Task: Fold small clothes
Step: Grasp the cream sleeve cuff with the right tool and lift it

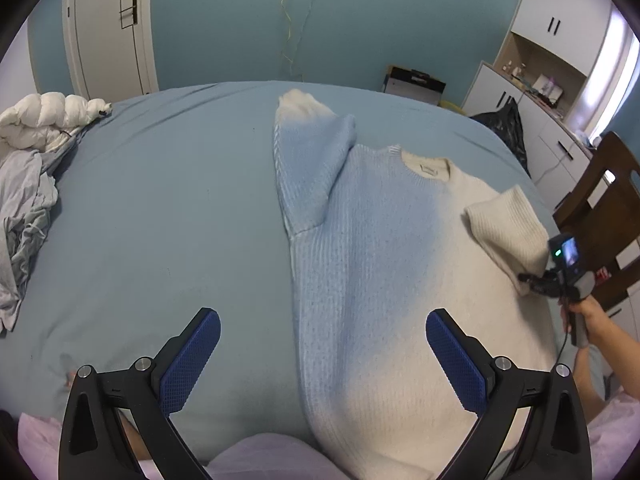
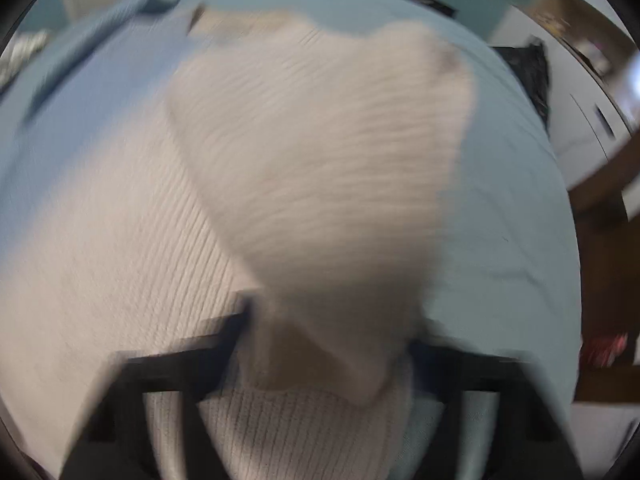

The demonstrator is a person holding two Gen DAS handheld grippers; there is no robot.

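A blue-and-cream knit sweater (image 1: 384, 264) lies flat on the bed, neck toward the far side. Its blue sleeve (image 1: 312, 160) is folded over the left part of the body. My left gripper (image 1: 322, 344) is open and empty, hovering over the sweater's lower part near the blue edge. My right gripper (image 1: 538, 284) is shut on the cream sleeve (image 1: 508, 228) at the sweater's right edge and holds it lifted. In the blurred right wrist view the cream sleeve (image 2: 332, 168) hangs up from between the fingers of the right gripper (image 2: 332, 344), over the sweater body (image 2: 120, 240).
The blue bedsheet (image 1: 168, 208) spreads wide to the left. A white puffy jacket (image 1: 48, 116) and grey crumpled clothes (image 1: 24, 216) lie at the bed's left edge. A wooden chair (image 1: 604, 216) and white cabinets (image 1: 560, 64) stand to the right.
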